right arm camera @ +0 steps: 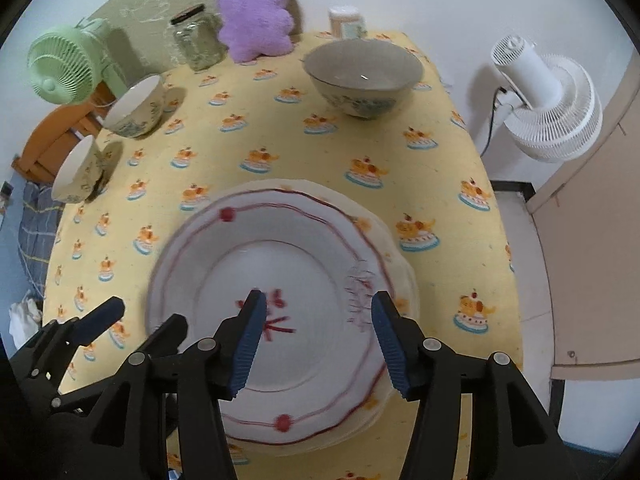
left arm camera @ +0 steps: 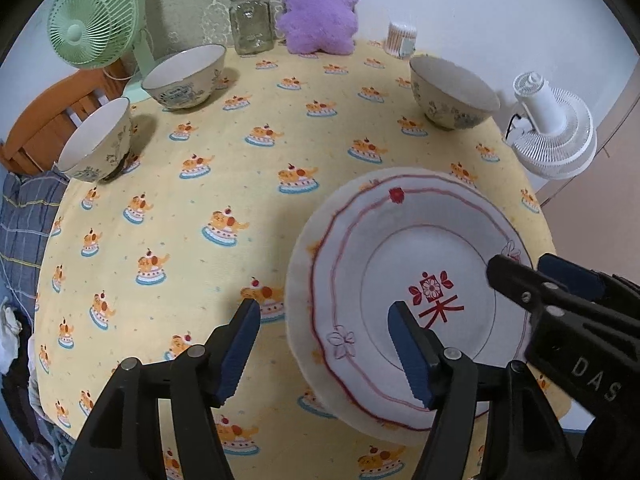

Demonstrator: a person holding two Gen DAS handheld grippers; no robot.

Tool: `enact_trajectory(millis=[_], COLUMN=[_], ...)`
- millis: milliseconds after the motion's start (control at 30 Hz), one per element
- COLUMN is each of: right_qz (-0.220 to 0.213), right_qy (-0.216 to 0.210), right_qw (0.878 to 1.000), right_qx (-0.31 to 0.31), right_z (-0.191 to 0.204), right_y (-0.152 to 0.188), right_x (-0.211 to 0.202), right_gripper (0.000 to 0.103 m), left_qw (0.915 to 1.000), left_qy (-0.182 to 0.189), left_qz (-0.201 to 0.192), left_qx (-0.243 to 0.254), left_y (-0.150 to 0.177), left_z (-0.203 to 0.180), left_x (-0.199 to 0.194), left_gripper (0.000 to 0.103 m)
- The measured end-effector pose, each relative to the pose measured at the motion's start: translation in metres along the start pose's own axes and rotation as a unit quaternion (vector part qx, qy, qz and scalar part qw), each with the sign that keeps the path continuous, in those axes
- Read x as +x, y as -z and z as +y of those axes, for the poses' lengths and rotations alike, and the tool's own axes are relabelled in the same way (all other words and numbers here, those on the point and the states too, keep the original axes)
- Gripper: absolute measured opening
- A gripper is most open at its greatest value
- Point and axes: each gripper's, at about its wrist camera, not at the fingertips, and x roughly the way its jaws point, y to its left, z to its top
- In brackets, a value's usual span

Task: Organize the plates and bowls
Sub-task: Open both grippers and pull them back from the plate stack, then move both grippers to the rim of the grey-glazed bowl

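Observation:
A white plate with red line pattern point(left arm camera: 384, 264) point(right arm camera: 304, 264) lies on top of another plate near the table's front right. Three patterned bowls stand on the yellow tablecloth: one at the far right point(left arm camera: 452, 94) point(right arm camera: 362, 76), one at the back left point(left arm camera: 184, 78) point(right arm camera: 136, 108), one at the left edge point(left arm camera: 98, 142) point(right arm camera: 78, 174). My left gripper point(left arm camera: 322, 322) is open, its right finger over the plate's left part. My right gripper point(right arm camera: 318, 308) is open above the plate, and shows in the left wrist view point(left arm camera: 532, 272).
At the table's back stand a green fan point(left arm camera: 94, 26), a glass jar point(left arm camera: 252, 20), a purple plush toy point(left arm camera: 318, 12) and a cotton swab box point(left arm camera: 401, 38). A white fan point(left arm camera: 552, 128) stands right of the table. A wooden chair point(left arm camera: 48, 120) is on the left.

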Motion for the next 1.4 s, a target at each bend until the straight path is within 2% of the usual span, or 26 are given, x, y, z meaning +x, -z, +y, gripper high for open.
enact_trajectory(millis=[300,433,633,767,867,1033,1167,1400], right_qz=[-0.019,-0.038,-0.054,-0.070,-0.086,-0.113,-0.114,-0.111], right_qy=[0.004,0.015,0.006,0.021,0.040,0.014,0.015,0.022], right_qw=[1.000,0.999,0.997,0.996,0.995,0.992,0.992,0.992], right_qx=[0.005,0.024,0.048,0.045,0.040,0.061,0.058,0.056], right_z=[0.061,0.099,0.153,0.196,0.225,0.254,0.277,0.307], right_y=[-0.015,-0.023,-0.038,-0.050,-0.059,-0.071,-0.088,-0.112], right_x=[-0.009,-0.014,-0.016,-0.013,-0.007,0.010,0.028,0.057], right_gripper=[0.059,0.059,0.059,0.064,0.070,0.070,0.070,0.070], left_qw=[0.9994,0.9989,0.9971,0.9958,0.9950,0.9955,0.9951,0.9947], left_qy=[0.013,0.019,0.019,0.016,0.014,0.010,-0.010,-0.032], left_qz=[-0.031,-0.043,-0.069,-0.084,-0.090,-0.086,-0.087,-0.087], left_qx=[-0.003,0.005,0.025,0.034,0.040,0.038,0.044,0.045], left_y=[-0.019,-0.032,-0.054,-0.068,-0.079,-0.099,-0.118,-0.144], left_z=[0.057,0.091,0.147,0.185,0.211,0.251,0.276,0.304], left_x=[-0.020,-0.028,-0.041,-0.045,-0.042,-0.029,-0.014,0.016], left_gripper=[0.068,0.068,0.068,0.075,0.076,0.077,0.081,0.080])
